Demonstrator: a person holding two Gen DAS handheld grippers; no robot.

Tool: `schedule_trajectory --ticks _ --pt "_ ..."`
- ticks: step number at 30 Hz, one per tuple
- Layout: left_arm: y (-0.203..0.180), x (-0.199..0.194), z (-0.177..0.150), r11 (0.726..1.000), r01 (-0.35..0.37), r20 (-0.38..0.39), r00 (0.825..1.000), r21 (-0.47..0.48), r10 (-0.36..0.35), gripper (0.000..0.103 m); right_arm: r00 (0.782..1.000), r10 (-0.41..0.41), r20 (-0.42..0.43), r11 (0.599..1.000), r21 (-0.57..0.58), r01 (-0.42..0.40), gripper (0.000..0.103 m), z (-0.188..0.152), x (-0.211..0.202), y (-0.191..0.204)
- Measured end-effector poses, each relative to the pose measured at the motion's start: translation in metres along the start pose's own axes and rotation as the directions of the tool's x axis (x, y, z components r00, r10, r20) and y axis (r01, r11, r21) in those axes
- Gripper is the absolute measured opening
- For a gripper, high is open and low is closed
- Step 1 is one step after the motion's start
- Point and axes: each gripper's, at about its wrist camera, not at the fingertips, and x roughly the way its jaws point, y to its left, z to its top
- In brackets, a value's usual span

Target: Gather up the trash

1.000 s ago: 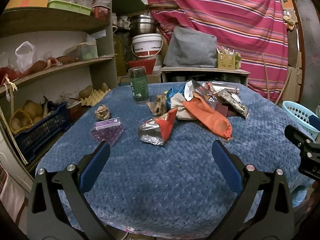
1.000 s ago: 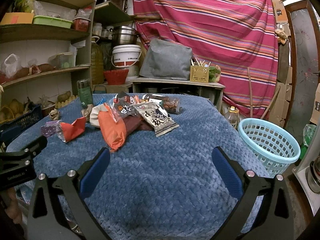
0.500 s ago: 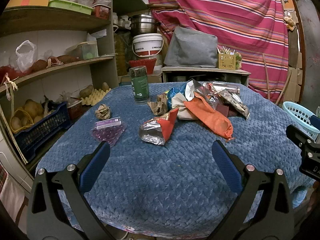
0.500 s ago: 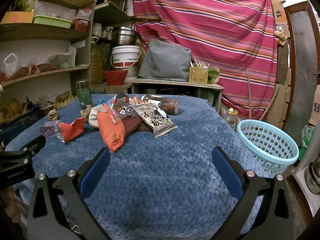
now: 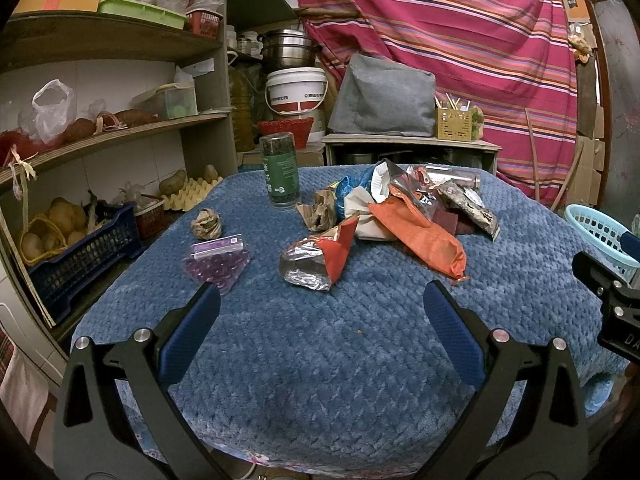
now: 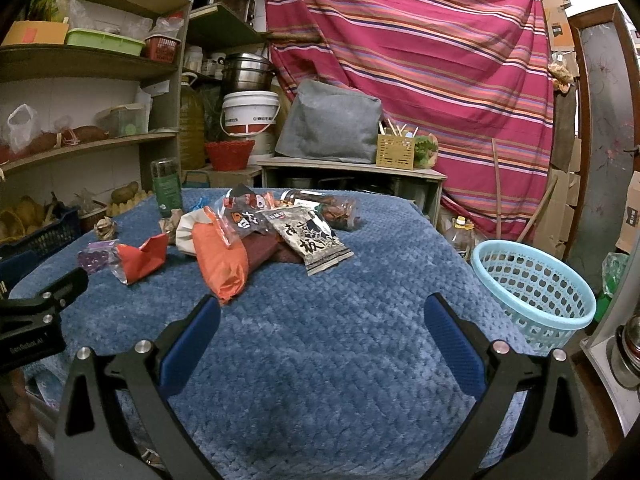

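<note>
Trash lies on a table under a blue quilted cloth (image 5: 320, 340). A red and silver foil wrapper (image 5: 318, 258) lies nearest my left gripper (image 5: 320, 300), which is open and empty above the near cloth. An orange packet (image 5: 420, 236) (image 6: 220, 260), a black and white snack bag (image 6: 308, 240), a crumpled brown paper ball (image 5: 206, 222) and a purple bead bag (image 5: 218, 260) lie beyond. My right gripper (image 6: 320, 304) is open and empty over the near cloth. A light blue basket (image 6: 532, 284) stands right of the table.
A green jar (image 5: 280, 172) stands upright at the far left of the table. Shelves with produce and a dark blue crate (image 5: 80, 256) line the left side. A low shelf with a grey bag (image 5: 384, 96) and a striped curtain (image 6: 420, 40) stand behind.
Both grippers have drifted slightly; the views shift a little. Nothing on the table has moved and both stay open.
</note>
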Motion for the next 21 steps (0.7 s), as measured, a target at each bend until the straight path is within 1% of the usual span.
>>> schedule_trajectory --ticks 21 --pt "0.0006 -0.0001 -0.0003 1.0 0.0 0.001 1.0 -0.002 0.0 0.098 1.0 -0.003 0.002 1.0 -0.001 0.003 0.099 -0.0009 -0.0008 -0.0031"
